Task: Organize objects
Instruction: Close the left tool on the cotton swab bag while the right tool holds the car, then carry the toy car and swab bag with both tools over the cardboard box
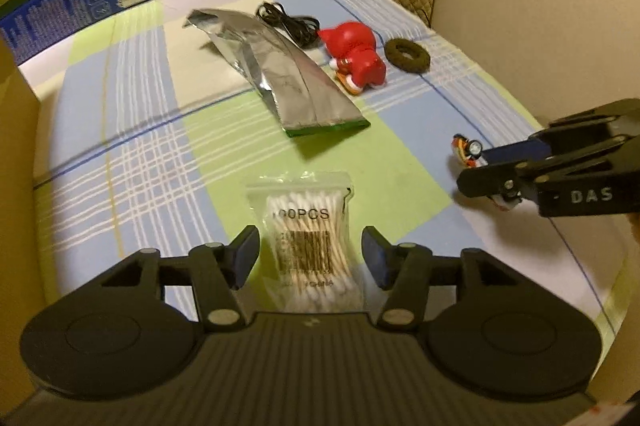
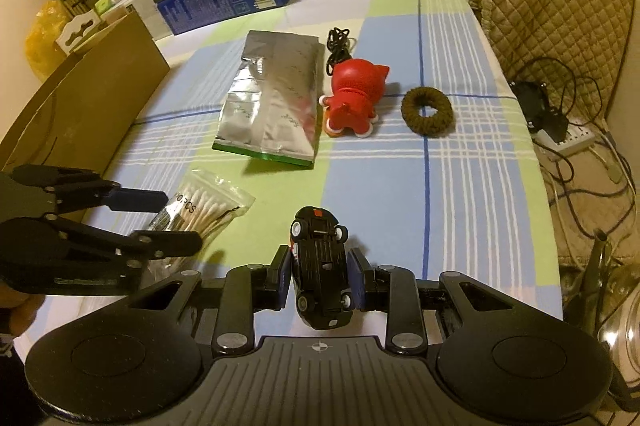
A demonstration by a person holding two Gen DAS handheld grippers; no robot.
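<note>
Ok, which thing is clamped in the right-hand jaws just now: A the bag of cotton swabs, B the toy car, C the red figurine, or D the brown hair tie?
B: the right gripper is shut on the toy car, which is wheels-up between its jaws.

The cotton swab bag [image 1: 310, 250] has its lower end hidden behind the left gripper [image 1: 310, 258]. The first character of its printed label is unreadable. The cardboard box [image 2: 76, 114] is cut off at the frame's left edge.

Crinkled shiny foil pouch [image 2: 272, 98] (mirror-like), glossy plastic figurine [image 2: 352, 102], woven-cloth table cover [image 2: 460, 186].
</note>
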